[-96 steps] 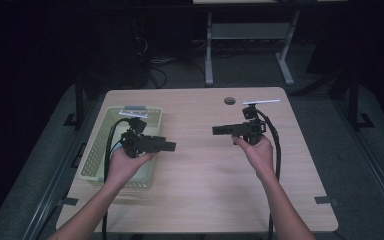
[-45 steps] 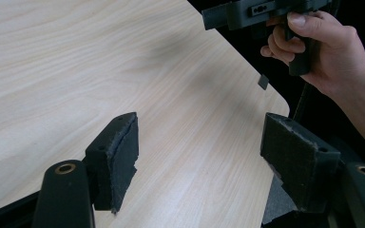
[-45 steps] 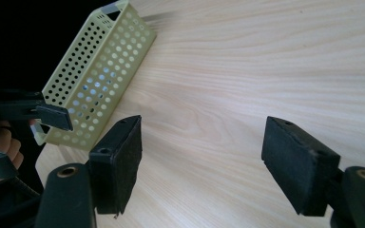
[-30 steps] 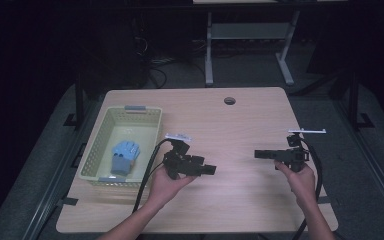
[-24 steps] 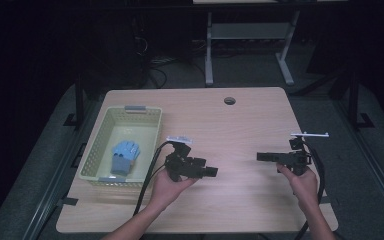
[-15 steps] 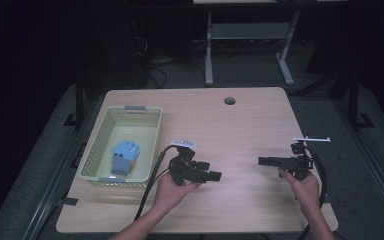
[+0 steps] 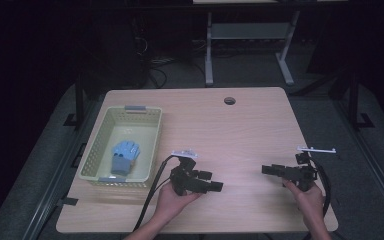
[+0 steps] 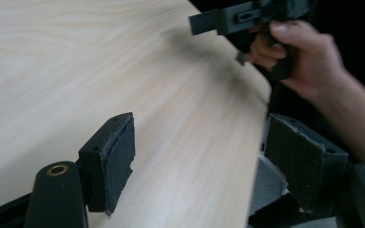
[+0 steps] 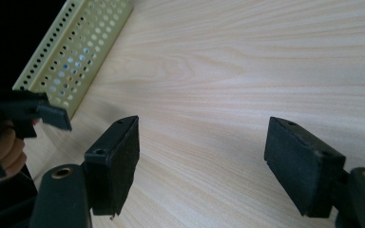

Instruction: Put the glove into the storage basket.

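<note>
A: What lies in the basket (image 7: 96, 152)?
B: A blue glove (image 7: 124, 155), flat on its floor, toward the near end. The basket is pale green, perforated, on the desk (image 7: 240, 130) at its left side.
A: And the jaws?
B: The left gripper (image 7: 211, 183) hovers just right of the basket, jaws spread wide, empty, well clear of the glove. The right gripper (image 7: 269, 170) is far right of the basket near the desk's edge, jaws also apart, empty. Bare wood lies between them.
</note>
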`<state>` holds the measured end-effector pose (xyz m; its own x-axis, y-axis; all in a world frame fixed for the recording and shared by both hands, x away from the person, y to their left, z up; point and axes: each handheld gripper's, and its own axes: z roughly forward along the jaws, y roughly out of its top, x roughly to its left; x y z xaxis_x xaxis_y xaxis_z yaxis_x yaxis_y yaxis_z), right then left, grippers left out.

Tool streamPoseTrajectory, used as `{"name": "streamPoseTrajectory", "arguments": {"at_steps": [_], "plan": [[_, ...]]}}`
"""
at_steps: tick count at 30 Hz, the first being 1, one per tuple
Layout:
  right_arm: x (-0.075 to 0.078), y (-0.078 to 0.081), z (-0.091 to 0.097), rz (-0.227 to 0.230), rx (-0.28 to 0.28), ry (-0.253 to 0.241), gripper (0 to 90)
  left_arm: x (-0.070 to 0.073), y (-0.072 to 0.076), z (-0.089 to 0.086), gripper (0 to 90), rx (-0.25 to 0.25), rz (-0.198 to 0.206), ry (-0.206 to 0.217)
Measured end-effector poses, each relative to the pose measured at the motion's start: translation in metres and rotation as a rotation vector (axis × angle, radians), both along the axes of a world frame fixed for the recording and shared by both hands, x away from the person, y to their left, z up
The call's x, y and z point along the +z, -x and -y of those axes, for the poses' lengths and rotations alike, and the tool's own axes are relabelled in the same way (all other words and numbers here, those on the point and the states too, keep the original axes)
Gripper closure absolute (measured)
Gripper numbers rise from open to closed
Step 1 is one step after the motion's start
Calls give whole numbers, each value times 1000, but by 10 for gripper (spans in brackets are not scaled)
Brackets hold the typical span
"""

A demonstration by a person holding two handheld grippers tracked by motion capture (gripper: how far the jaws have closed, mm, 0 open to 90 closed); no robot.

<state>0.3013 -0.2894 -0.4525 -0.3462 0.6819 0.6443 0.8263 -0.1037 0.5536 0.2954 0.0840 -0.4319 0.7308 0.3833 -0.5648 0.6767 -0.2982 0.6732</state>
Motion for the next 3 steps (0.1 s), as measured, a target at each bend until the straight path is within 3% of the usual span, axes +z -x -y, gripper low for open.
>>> {"name": "streamPoseTrajectory", "arguments": {"at_steps": [3], "plan": [[-4,5,3,13,-15,-8,269,-2,2,-2,254,-6,5,-2]]}}
